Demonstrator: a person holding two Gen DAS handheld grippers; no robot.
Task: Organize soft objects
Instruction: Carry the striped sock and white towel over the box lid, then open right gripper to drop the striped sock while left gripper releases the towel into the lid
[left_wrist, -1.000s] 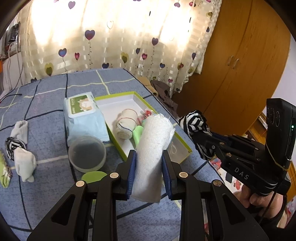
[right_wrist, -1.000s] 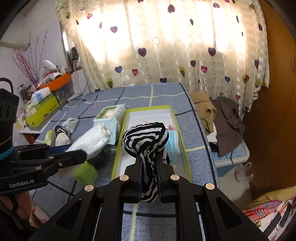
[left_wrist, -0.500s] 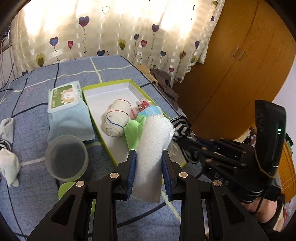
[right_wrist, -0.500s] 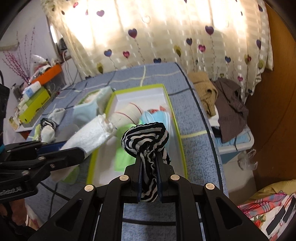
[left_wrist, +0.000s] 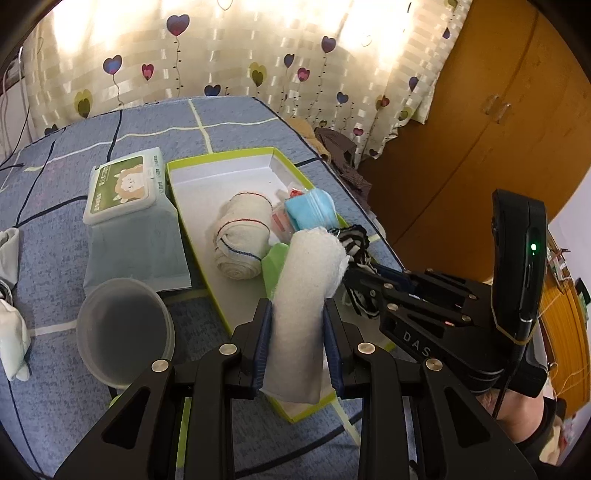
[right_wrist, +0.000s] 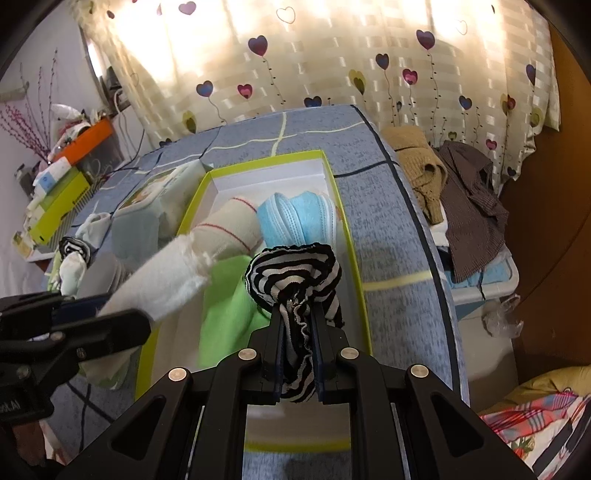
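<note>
A green-rimmed box is sitting on the blue bedspread, holding a rolled cream towel, blue face masks against its right wall, a small red-and-white packet between them, and a green cloth toward the near end. Just beside the box's left wall a wipes pack is lying, and a grey tub is standing nearer the camera. Loose socks are lying well apart at the left edge.

The left gripper is clamping a white roll between moderately spread fingers, the roll sticking out over the box's near end. The right gripper is pinching a striped sock with its fingers nearly together, holding it above the green cloth inside the box's outline. The roll's tip and the sock are sitting close together; whether they are touching I cannot tell.
</note>
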